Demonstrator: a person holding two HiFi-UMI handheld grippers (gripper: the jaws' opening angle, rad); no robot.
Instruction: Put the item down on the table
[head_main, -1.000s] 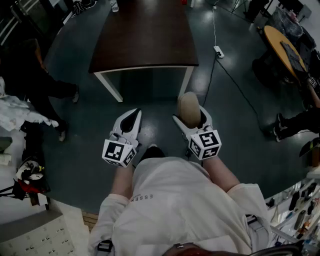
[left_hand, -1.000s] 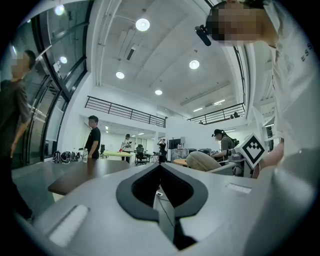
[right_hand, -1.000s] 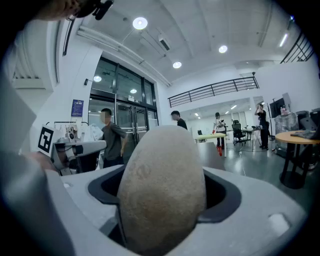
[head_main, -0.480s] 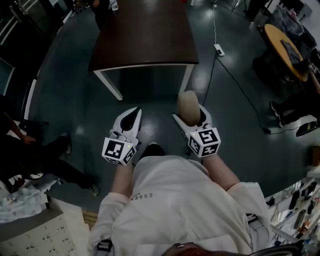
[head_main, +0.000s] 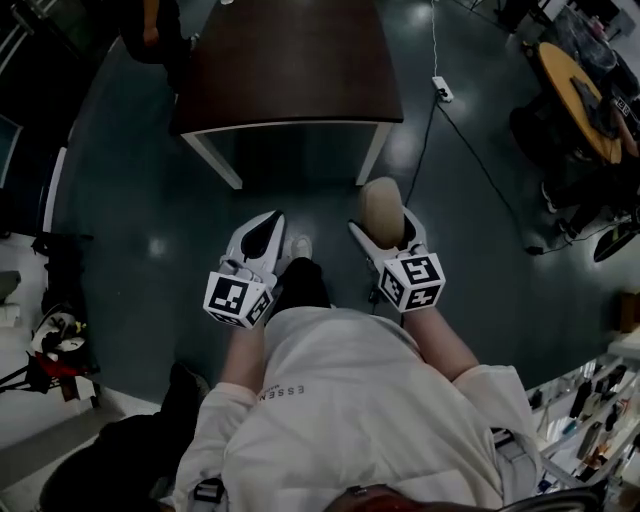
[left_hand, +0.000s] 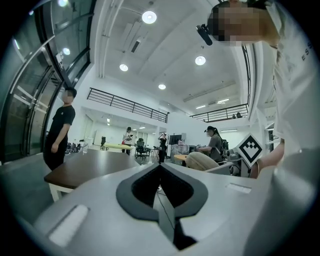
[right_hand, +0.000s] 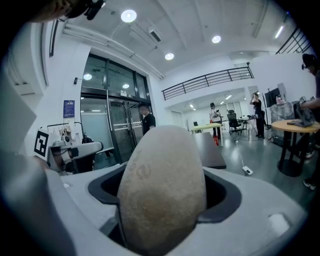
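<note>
The person stands a short way back from a dark brown table with white legs, holding one tool in each hand at waist height over the dark floor.

The right gripper is clamped on the item, a tan, egg-shaped lump with a rough, matte skin. Seen along that gripper, the item stands on end and fills the dark hollow between the two jaws. The jaws stand far apart around it and press on its sides. It is in the air, not on the table: from above it sits short of the table's near edge, close to the front right leg.

The left gripper hangs beside it, well apart, and carries nothing. Along its length the left gripper shows its two grey jaws brought together at the tips, with only the empty dark hollow behind them.

Each gripper has its black-and-white marker cube at the hand end.

A white power strip lies on the floor to the right of the table, its cable trailing away. Farther right stands a round wooden table. A person in black stands by the far left corner of the brown table.
</note>
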